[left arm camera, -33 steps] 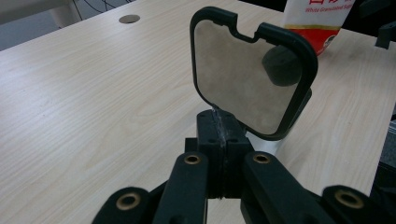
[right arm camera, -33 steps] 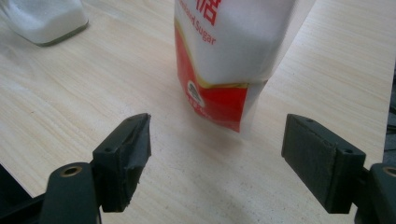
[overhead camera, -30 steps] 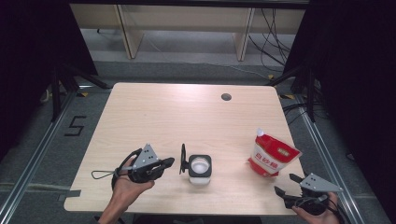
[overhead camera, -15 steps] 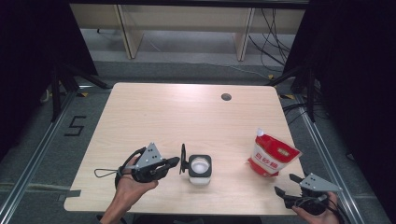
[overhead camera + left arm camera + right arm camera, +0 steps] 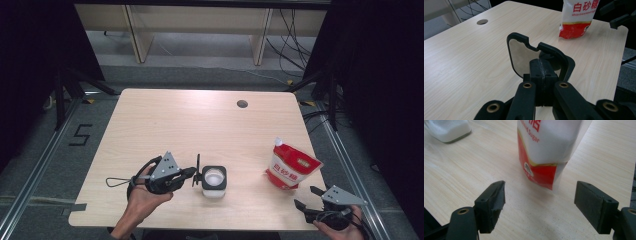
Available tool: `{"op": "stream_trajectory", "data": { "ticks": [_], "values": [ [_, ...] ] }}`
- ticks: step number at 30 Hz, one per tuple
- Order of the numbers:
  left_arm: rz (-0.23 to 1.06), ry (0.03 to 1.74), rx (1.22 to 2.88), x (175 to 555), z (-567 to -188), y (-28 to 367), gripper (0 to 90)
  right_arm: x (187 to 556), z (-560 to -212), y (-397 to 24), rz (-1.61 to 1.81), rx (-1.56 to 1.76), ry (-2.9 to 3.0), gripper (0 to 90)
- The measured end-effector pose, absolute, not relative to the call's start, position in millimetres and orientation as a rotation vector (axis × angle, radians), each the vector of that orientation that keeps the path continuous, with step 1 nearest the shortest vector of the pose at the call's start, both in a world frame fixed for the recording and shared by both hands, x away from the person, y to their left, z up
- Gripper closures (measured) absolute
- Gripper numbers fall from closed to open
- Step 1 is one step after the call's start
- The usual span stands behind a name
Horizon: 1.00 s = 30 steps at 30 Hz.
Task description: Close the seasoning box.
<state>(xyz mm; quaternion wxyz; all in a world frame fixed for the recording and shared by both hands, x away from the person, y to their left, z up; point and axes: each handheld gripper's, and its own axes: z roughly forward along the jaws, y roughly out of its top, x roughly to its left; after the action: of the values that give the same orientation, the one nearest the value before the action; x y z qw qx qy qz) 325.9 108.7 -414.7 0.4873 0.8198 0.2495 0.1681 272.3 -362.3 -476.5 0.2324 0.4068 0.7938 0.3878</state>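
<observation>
A small white container [image 5: 214, 180] with a black rim stands near the table's front middle. Its hinged black-framed lid [image 5: 198, 170] is flipped up on the left side. My left gripper [image 5: 192, 174] is shut on that lid [image 5: 519, 37], its pads [image 5: 535, 72] pressed together on the lid's lower edge. A red and white sugar pouch [image 5: 290, 167] stands upright at the right. My right gripper [image 5: 306, 197] sits open just in front of the pouch [image 5: 546, 147], apart from it, jaws wide with nothing between them. The container [image 5: 447, 128] shows at the upper left of the right gripper view.
A round cable hole [image 5: 242, 104] lies at the table's far right. The left gripper's cable [image 5: 117, 181] loops over the table at the left. The right gripper [image 5: 621, 12] hangs over the front right corner. Shelving and cables stand beyond the far edge.
My left gripper has edged slightly to the right, still holding the lid upright. The right gripper and the pouch have not moved.
</observation>
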Motion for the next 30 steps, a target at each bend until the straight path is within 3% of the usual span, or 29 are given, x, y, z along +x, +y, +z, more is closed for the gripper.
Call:
{"op": "stream_trajectory", "data": {
  "ticks": [30],
  "values": [
    [0.33,0.555,2.071,335,-435,64,89.1,272,-477,-362,1.071,1.122,2.187,25.6]
  ]
}}
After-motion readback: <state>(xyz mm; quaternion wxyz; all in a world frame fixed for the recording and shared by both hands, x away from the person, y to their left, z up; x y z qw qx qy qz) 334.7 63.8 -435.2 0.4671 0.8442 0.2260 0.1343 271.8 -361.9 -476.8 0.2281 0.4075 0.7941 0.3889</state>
